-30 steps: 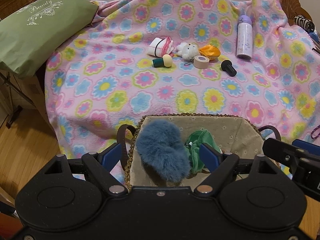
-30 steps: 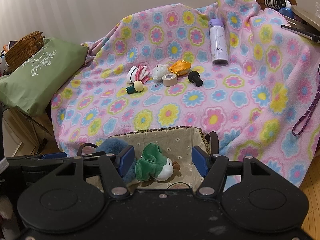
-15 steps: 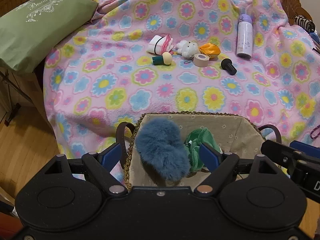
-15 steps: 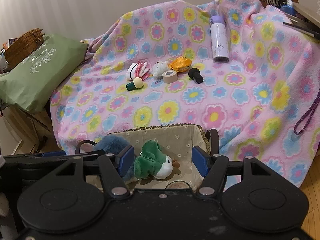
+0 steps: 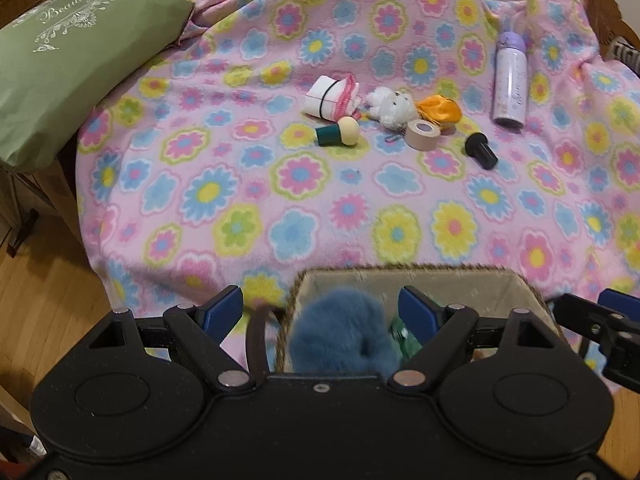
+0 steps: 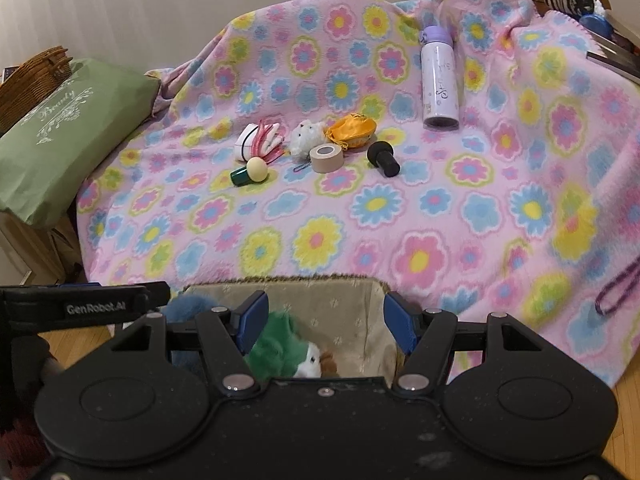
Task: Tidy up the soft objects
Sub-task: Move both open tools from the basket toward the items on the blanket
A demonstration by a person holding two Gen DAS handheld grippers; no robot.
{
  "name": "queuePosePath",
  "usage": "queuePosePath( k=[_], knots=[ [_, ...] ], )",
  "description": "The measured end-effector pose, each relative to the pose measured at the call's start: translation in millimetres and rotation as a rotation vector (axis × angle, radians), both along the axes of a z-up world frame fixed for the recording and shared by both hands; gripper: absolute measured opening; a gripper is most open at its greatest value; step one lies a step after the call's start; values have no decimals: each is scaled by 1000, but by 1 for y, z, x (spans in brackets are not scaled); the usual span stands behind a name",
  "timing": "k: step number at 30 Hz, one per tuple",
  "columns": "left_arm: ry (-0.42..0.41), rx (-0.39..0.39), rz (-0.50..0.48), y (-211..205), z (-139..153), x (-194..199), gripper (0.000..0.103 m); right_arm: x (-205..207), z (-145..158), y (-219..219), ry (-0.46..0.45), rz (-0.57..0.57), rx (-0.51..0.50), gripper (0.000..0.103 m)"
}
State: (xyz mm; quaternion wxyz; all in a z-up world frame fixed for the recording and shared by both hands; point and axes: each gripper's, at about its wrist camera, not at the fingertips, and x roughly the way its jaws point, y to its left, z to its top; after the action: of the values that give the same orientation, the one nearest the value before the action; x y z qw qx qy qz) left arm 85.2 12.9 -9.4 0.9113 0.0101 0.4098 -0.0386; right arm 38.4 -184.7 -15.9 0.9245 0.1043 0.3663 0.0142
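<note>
A lined wicker basket point(image 5: 472, 280) point(image 6: 344, 304) stands at the near edge of the bed. A fluffy blue toy point(image 5: 340, 332) and a green plush bird point(image 6: 284, 348) lie in it. My left gripper point(image 5: 322, 312) is open and empty above the blue toy. My right gripper point(image 6: 324, 320) is open and empty above the green plush. On the floral blanket point(image 5: 280, 184) farther back lie a white plush point(image 5: 390, 106) point(image 6: 306, 138), an orange pouch point(image 5: 438, 108) point(image 6: 352, 130) and a white-pink folded cloth point(image 5: 332, 96) point(image 6: 256, 142).
Hard items lie among them: a tape roll point(image 5: 422, 134) point(image 6: 326, 158), a green-handled knob point(image 5: 338, 134), a black knob point(image 5: 482, 150) and a lilac bottle point(image 5: 508, 80) point(image 6: 440, 80). A green pillow point(image 5: 60, 64) lies at the left. Wooden floor shows below the bed.
Both grippers have lifted and pulled back from the basket, so it sits lower in both views. Both stay open. The toys stay in the basket.
</note>
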Motion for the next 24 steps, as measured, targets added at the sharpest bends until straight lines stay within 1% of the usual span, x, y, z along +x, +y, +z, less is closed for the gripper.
queuePosePath(
  k=[7, 12, 16, 20, 22, 24],
  knots=[
    [41, 15, 12, 2, -6, 42, 81, 47, -2, -7, 28, 5, -10, 63],
    [58, 11, -21, -5, -11, 63, 81, 66, -3, -8, 58, -2, -15, 63],
    [66, 11, -41, -13, -14, 65, 81, 58, 4, -7, 54, -46, -23, 63],
    [56, 19, -55, -18, -13, 50, 81, 34, 12, -9, 37, -105, 25, 63],
    [51, 28, -61, -20, -13, 42, 81, 25, 16, -7, 32, -103, 27, 63],
    [61, 24, -67, -22, -12, 38, 81, 18, 21, -2, 25, -88, 2, 63]
  ],
)
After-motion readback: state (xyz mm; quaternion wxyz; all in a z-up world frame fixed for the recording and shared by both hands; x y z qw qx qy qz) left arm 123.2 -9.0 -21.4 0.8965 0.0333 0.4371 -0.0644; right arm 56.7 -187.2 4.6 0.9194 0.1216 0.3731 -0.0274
